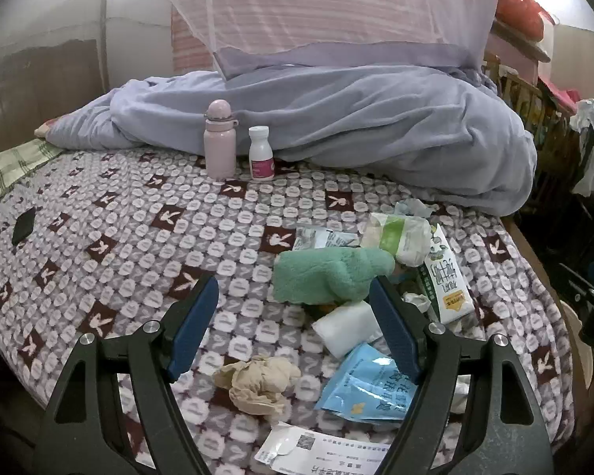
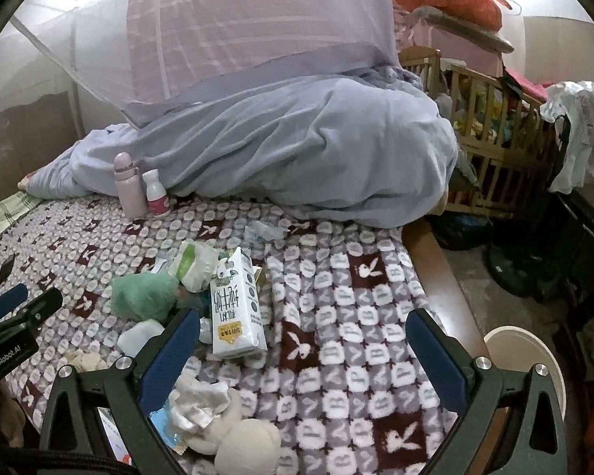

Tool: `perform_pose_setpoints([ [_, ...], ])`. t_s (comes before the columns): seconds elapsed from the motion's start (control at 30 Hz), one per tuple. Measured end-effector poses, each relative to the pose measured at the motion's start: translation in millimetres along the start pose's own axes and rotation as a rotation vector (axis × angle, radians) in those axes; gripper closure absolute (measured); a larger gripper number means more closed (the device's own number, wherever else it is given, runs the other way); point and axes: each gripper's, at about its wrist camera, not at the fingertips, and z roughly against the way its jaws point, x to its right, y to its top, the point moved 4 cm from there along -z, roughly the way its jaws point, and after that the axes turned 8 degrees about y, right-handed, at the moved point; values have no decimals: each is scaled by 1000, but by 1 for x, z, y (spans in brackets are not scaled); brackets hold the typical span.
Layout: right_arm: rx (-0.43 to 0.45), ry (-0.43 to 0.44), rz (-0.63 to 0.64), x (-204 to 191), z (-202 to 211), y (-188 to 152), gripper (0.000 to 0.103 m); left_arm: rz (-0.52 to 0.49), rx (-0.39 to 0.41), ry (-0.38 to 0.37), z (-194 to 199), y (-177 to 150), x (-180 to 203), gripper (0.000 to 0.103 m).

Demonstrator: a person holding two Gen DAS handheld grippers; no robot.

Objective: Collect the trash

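Purple-grey fleece with white rabbit motifs covers the bed (image 1: pixel 118 213), and the litter lies in a loose heap toward its right side. Going from the left in the left wrist view, a pink bottle (image 1: pixel 219 140) and a white pill bottle (image 1: pixel 260 153) stand upright just beside each other against a bunched lavender quilt (image 1: pixel 336 114). Nearer the camera, a crumpled beige paper wad (image 1: pixel 257 382) lies between the two blue pads of the left gripper (image 1: pixel 293 301), whose jaws stand wide apart and grip nothing. A green plush cloth (image 1: pixel 320 275) lies with its long axis running left to right, its right end just beside the right pad's tip; a white pack (image 1: pixel 346 326) and a blue foil packet (image 1: pixel 370 386) lie next to that pad, the packet partly hidden by it. Behind them sits a green-and-white wrapper (image 1: pixel 400 239). Furthest right, a milk carton (image 1: pixel 445 277) lies flat, its long axis running away from the camera and its gabled top pointing toward the quilt. In the right wrist view the same carton shows just beyond the left pad of the right gripper (image 2: pixel 303 326), whose jaws are also spread wide and empty above bare blanket. White crumpled tissue (image 2: pixel 198 399) and a cream soft toy (image 2: pixel 241 447) lie at that pad's base, and a round cream bin (image 2: pixel 522 352) stands off the bed's right edge.
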Motion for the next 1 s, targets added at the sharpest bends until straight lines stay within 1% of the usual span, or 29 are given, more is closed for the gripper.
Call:
perform_pose_setpoints([
  [1.0,63,14,2,-7,15,17,0,25,39,-5,11,14,-2,25],
])
